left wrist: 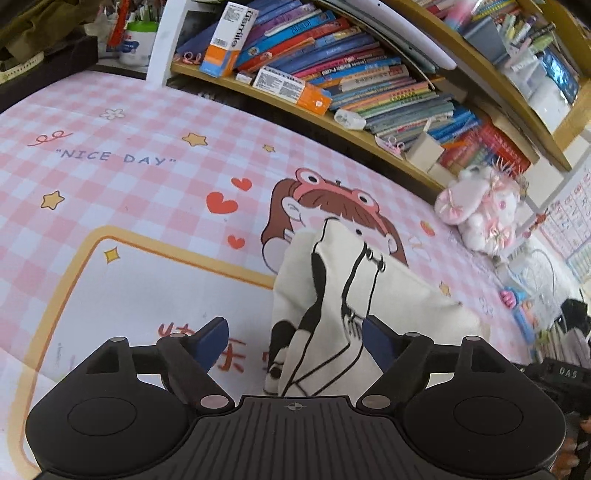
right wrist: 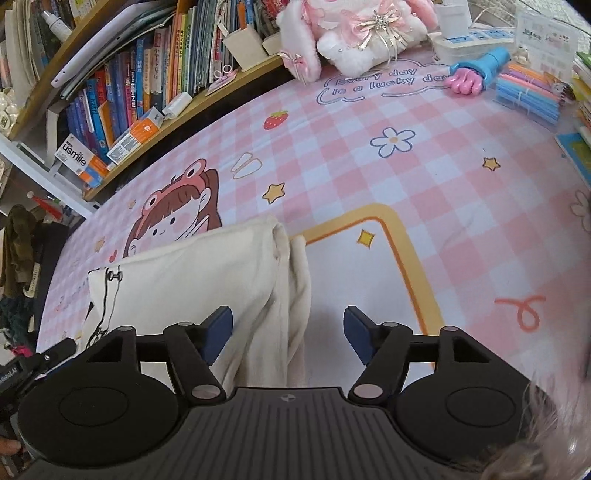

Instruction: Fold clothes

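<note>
The desk [right wrist: 424,173], under a pink checked mat, is the largest thing here, and one cream garment [right wrist: 207,280] printed with a black-lined cartoon lies on it, just in front of the frog-hat girl drawn on the mat. The garment sits as a narrow, layered bundle with its edges doubled over, which fits either a fold partly made or a fold about to be tidied; one moment cannot settle which. Two claws work it, likely one per side so the cloth stays even. The left claw [left wrist: 295,339] stands wide, the garment's printed end between its fingers, not pinched. The right claw [right wrist: 288,332] is also wide, straddling the plain doubled edge. Behind the girl, one plush toy [right wrist: 354,33] rests by the bookshelf [left wrist: 369,81].
</note>
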`<state>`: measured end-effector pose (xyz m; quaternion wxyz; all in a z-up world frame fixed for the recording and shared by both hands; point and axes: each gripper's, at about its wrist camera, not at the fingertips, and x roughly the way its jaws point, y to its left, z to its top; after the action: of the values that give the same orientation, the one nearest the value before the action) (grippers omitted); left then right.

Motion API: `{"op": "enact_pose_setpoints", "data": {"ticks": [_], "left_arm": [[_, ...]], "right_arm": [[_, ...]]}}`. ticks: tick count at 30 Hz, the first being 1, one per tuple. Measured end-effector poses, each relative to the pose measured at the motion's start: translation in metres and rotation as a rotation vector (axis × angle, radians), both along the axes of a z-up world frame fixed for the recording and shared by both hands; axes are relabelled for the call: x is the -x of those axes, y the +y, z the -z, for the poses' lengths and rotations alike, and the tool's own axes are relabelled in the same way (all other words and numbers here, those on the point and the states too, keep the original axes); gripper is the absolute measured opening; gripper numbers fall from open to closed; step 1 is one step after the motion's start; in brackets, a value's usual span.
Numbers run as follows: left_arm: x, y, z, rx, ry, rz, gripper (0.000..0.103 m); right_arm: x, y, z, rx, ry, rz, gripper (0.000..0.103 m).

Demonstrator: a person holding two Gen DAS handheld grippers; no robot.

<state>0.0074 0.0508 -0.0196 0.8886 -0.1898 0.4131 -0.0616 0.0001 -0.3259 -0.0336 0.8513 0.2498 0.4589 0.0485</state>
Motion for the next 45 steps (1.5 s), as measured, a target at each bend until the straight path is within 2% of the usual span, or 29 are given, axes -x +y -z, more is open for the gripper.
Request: {"op": "enact_pose_setpoints", "data": {"ticks": [13, 20, 26, 30, 34, 36, 37, 40, 42, 44, 45], "left_arm": [[0.019, 0.014, 0.011, -0.027, 0.043, 0.041, 0.082], [0.013, 0.016, 0.016, 0.042, 0.067, 0.073, 0.082], [-0.003, 0.018, 0.026, 0.132, 0.110, 0.072, 0.082], [-0.016, 0.020, 0.029, 0.186, 0.124, 0.060, 0.081], [-0.026, 0.017, 0.033, 0.241, 0.133, 0.053, 0.079], [-0.030, 0.013, 0.035, 0.256, 0.144, 0.052, 0.071], [-0.031, 0.011, 0.036, 0.261, 0.150, 0.051, 0.060], [-0.033, 0.004, 0.034, 0.225, 0.150, 0.050, 0.057], [-0.032, 0.001, 0.031, 0.211, 0.145, 0.044, 0.048], [-0.030, -0.003, 0.028, 0.200, 0.138, 0.038, 0.033], [-0.029, -0.006, 0.026, 0.194, 0.135, 0.035, 0.030]], "right_arm": [[0.034, 0.020, 0.002, -0.010, 0.045, 0.036, 0.071], [0.053, 0.028, 0.005, -0.030, 0.067, 0.061, 0.072], [0.056, 0.016, 0.008, -0.138, 0.064, 0.119, 0.072], [0.049, 0.009, 0.010, -0.205, 0.060, 0.135, 0.067], [0.037, 0.006, 0.015, -0.225, 0.077, 0.122, 0.058], [0.032, 0.004, 0.018, -0.242, 0.080, 0.118, 0.057], [0.029, 0.003, 0.019, -0.250, 0.081, 0.115, 0.056], [0.021, 0.003, 0.020, -0.241, 0.085, 0.094, 0.049], [0.017, 0.007, 0.018, -0.213, 0.081, 0.064, 0.045], [0.014, 0.012, 0.016, -0.165, 0.068, 0.023, 0.037], [0.013, 0.015, 0.014, -0.137, 0.059, 0.001, 0.034]]}}
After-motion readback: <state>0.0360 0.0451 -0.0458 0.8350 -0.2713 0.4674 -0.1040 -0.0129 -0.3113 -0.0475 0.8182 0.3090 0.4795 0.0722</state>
